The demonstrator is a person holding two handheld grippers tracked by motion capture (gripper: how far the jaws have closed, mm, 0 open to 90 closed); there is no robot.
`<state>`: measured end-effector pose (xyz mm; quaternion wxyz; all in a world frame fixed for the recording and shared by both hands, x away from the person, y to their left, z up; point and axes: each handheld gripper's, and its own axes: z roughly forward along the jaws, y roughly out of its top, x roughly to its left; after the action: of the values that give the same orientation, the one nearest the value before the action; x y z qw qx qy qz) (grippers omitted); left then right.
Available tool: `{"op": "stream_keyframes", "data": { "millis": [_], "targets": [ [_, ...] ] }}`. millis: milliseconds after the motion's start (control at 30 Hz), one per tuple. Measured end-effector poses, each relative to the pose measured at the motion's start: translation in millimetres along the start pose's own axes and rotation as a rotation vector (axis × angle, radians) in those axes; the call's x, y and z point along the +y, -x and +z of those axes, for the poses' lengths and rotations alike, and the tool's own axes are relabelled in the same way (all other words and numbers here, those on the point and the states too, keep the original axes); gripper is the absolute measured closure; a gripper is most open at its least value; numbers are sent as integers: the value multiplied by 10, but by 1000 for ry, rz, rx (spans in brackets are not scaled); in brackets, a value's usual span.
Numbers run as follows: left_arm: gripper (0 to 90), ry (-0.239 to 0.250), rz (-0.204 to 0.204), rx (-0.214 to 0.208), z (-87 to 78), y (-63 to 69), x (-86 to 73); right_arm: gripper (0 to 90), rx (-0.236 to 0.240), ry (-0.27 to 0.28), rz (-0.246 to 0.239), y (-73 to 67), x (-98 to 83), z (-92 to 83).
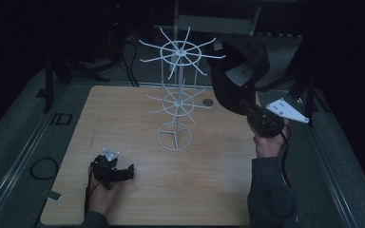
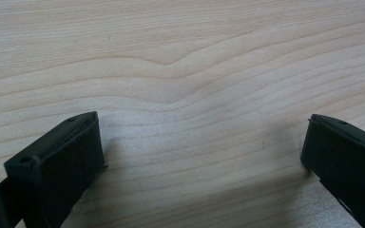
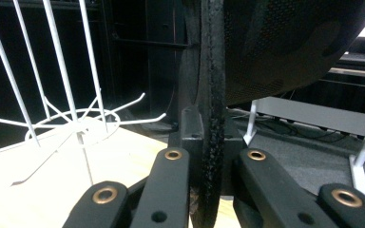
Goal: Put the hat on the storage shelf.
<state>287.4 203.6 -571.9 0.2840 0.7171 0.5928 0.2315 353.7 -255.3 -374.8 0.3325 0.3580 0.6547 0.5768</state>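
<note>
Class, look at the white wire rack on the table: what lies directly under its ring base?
Under the rack base ring only bare wooden table shows through the wires. The dark cap held in the right gripper covers whatever is behind it.

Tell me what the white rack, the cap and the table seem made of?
Rack: thin wire, likely metal with a white coating.
Cap: dark fabric, with mesh texture and a stitched brim edge in the right gripper view.
Table: pale wood or wood-look laminate with visible grain, matte.
</note>
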Motion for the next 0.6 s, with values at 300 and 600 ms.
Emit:
{"op": "stream_keyframes", "data": {
  "millis": [300, 600],
  "targets": [
    [2, 0, 0, 0, 0, 0, 0, 864, 29, 13, -37, -56, 6, -17],
    [2, 0, 0, 0, 0, 0, 0, 864, 42, -14, -58, -100, -81, 22]
  ]
}}
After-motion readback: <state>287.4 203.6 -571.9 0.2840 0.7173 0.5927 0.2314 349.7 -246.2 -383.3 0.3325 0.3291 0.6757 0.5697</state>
